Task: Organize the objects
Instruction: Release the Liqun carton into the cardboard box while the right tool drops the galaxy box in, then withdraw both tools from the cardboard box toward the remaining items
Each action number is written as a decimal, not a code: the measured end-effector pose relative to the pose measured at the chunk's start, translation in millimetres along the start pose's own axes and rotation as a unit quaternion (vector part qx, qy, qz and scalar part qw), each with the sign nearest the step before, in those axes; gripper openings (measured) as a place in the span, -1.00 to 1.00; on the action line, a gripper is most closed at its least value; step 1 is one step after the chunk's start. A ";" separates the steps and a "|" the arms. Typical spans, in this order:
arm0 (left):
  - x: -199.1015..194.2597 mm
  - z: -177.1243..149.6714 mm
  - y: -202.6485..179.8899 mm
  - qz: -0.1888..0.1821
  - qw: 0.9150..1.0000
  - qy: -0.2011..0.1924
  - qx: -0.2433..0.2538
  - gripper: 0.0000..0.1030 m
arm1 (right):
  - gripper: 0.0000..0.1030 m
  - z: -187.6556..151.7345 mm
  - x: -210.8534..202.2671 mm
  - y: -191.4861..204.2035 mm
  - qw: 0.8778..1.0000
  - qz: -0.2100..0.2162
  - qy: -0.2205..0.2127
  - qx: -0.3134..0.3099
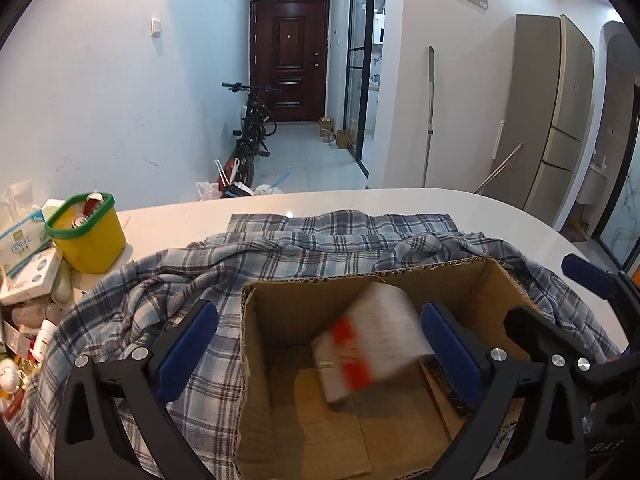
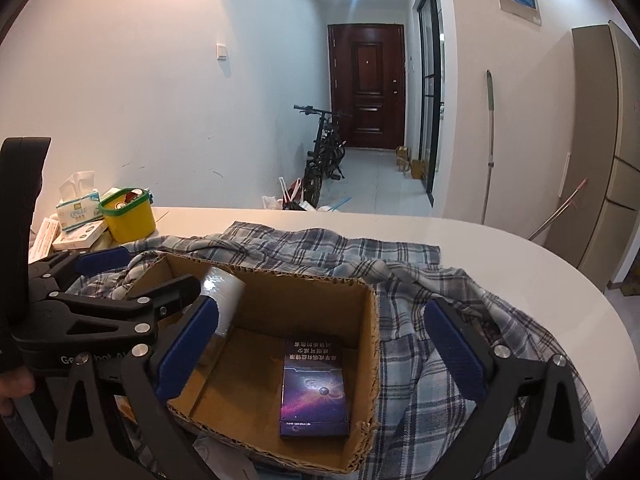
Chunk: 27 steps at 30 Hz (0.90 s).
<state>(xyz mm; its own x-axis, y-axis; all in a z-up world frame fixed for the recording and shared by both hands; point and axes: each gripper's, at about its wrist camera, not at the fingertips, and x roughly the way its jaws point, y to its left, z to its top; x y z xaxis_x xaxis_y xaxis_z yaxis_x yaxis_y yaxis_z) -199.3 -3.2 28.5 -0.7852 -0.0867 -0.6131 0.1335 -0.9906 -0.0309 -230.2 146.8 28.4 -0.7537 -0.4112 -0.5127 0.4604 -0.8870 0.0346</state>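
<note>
Cardboard box (image 2: 280, 360) sits open-topped on a plaid cloth (image 2: 420, 280) spread over the near part of the white desk (image 2: 520, 264).

Both grippers hang over the box, both spread wide with nothing pressed between the blue pads.
- Left gripper (image 1: 320, 344): fingers apart, straddling the box's left wall. A white-and-red packet (image 1: 372, 344) sits between them, tilted and motion-blurred, touching neither pad that I can make out. Looks to be dropping into the box.
- Right gripper (image 2: 324, 352): fingers apart over the box's right half. Below it a dark purple galaxy-print box (image 2: 314, 392) lies flat on the box floor, near the front right corner, free of the pads.

From the right wrist view the white packet (image 2: 224, 300) leans against the box's far left wall.

Step in hand, as I judge it: release. Two items are being let go into the box; neither is gripped.

More clutter waits at the desk's far left corner: a yellow tub with green rim (image 1: 86, 236) holding cans, a tissue pack (image 1: 24, 240), small white cartons (image 2: 80, 234).

Next move likely calls for lifting both grippers clear of the box walls without snagging the cardboard, then swinging left towards that pile. Fingers are already wide enough for a carton. Watch the cloth: loose folds could drag.
</note>
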 end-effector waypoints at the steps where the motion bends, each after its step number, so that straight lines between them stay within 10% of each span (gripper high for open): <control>1: -1.3 0.1 -1.2 0.004 1.000 -0.003 0.003 1.00 | 0.99 0.1 -1.0 -0.7 1.000 0.000 -0.002 0.001; 27: -31.0 5.3 -6.6 -0.005 0.999 -0.038 0.022 1.00 | 0.99 14.2 -30.4 -1.0 0.998 0.012 -0.065 -0.012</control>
<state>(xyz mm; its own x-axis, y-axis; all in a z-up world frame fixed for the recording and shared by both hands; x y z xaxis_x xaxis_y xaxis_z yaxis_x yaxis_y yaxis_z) -179.0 5.4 51.9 -0.8300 -0.0834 -0.5515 0.1003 -0.9950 -0.0004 -214.4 157.3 56.1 -0.7956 -0.4579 -0.3966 0.4896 -0.8716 0.0243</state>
